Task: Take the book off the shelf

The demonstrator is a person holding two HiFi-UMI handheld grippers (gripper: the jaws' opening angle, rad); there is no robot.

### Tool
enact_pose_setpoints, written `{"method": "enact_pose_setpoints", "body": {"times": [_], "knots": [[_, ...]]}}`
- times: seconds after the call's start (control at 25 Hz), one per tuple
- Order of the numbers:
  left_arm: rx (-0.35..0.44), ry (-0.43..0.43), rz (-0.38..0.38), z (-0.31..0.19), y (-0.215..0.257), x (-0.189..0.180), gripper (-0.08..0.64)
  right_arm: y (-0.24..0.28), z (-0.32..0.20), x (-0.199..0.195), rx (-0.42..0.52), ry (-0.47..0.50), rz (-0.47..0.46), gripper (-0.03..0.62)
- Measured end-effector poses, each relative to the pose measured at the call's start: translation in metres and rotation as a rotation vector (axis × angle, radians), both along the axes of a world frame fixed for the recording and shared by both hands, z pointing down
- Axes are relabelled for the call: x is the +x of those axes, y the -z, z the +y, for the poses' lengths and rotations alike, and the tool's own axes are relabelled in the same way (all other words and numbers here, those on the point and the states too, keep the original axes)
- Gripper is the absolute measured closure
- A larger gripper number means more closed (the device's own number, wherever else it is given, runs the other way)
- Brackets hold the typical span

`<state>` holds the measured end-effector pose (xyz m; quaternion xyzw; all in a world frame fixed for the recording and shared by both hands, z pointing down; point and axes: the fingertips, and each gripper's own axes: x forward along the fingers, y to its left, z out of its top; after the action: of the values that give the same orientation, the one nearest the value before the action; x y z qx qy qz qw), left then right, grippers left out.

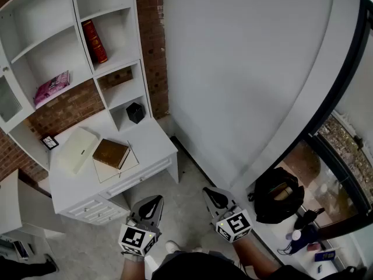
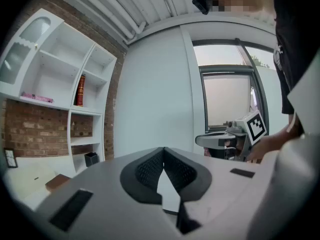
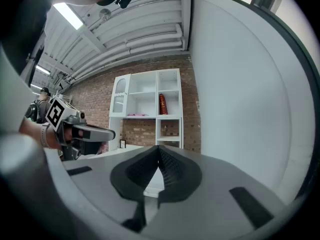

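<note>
Up on the shelf [image 1: 111, 65] stands the red book [image 1: 94, 41], lettering seemingly unreadable.

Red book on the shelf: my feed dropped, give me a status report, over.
Left gripper and right gripper both shut, empty. Red book standing on shelf, untouched. Only the white desk lies between, below the shelf.

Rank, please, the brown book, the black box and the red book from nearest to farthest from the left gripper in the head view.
1. brown book, on the desk.
2. black box, in the low cubby.
3. red book, on a higher shelf.
</note>
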<state>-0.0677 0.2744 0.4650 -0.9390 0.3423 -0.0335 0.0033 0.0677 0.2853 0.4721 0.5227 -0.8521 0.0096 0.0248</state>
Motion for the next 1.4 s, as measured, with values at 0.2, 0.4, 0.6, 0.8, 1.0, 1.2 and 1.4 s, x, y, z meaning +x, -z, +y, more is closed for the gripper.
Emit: {"method": "enact_pose_setpoints", "body": {"times": [0.2, 0.4, 0.6, 0.8, 1.0, 1.2, 1.4], "knots": [[0.004, -0.011, 0.021, -0.014, 0.001, -0.002, 0.551, 0.002, -0.011, -0.003, 0.006, -0.02, 0.007, 0.58], [-0.008, -0.043, 0.03, -0.03, -0.001, -0.004, 0.551, 0.005, -0.024, -0.008, 0.007, -0.049, 0.004, 0.58], [-0.01, -0.057, 0.043, -0.052, -0.002, -0.022, 0.551, 0.005, -0.043, -0.02, 0.019, -0.067, -0.057, 0.578], [0.004, -0.039, 0.054, -0.083, 0.002, -0.043, 0.552, 0.009, -0.069, -0.028, 0.037, -0.097, 0.005, 0.578], [0.017, -0.032, 0.055, -0.113, -0.004, -0.044, 0.551, 0.009, -0.102, -0.026, 0.045, -0.099, 0.001, 0.575], [-0.008, -0.006, 0.037, -0.16, -0.015, -0.031, 0.551, 0.001, -0.158, -0.013, 0.038, -0.078, -0.015, 0.548], [-0.009, 0.035, 0.026, -0.227, -0.014, -0.012, 0.551, -0.004, -0.228, 0.008, 0.033, -0.038, -0.03, 0.529]]}}
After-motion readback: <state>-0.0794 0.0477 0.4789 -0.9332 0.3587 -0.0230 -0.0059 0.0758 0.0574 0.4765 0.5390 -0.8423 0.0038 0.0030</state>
